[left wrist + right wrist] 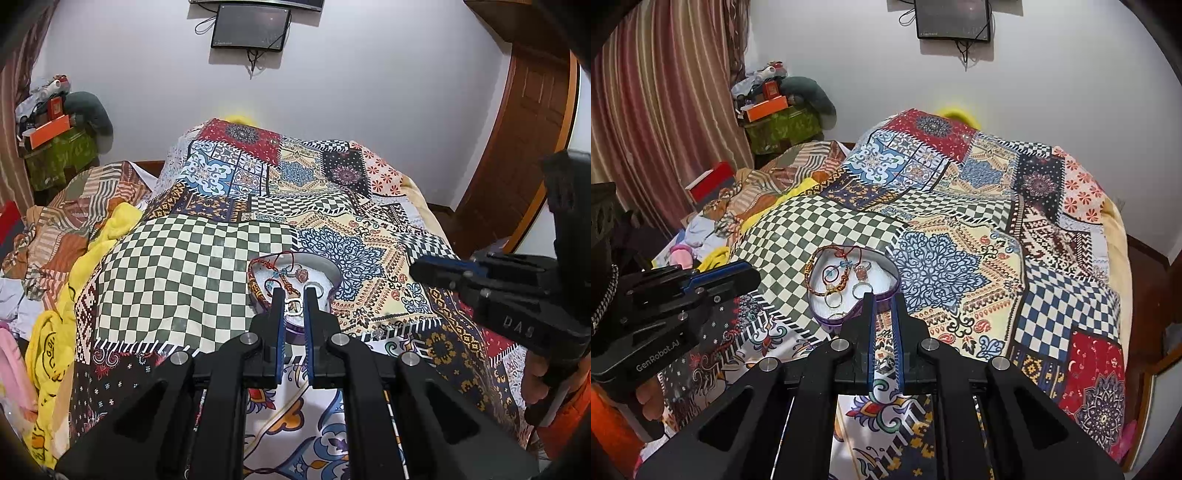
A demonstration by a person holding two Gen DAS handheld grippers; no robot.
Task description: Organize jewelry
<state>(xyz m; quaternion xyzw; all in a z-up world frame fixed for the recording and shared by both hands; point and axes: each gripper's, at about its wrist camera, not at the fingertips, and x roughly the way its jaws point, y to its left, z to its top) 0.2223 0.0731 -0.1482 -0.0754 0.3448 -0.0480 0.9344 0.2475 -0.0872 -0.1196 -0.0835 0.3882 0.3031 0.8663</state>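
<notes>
Both claws closed by the heart-shaped jewelry box (886,267).
It sits on the bed at my right claw's (882,297) 11 o'clock; my left claw (294,292) pinches a small ring (294,306) above it.

A heart-shaped tin (892,275) on the bed's quilt (960,236), well in from every edge.

Rings (833,297) and a corded bracelet (812,269) lie in the tin, the bracelet along its left rim. Behind the tin the quilt rises over a mound toward the wall, where a screen (953,20) hangs. Crumpled bedding (764,184) lies along the bed's left edge; a cluttered stand (779,125) fills the far left corner.
</notes>
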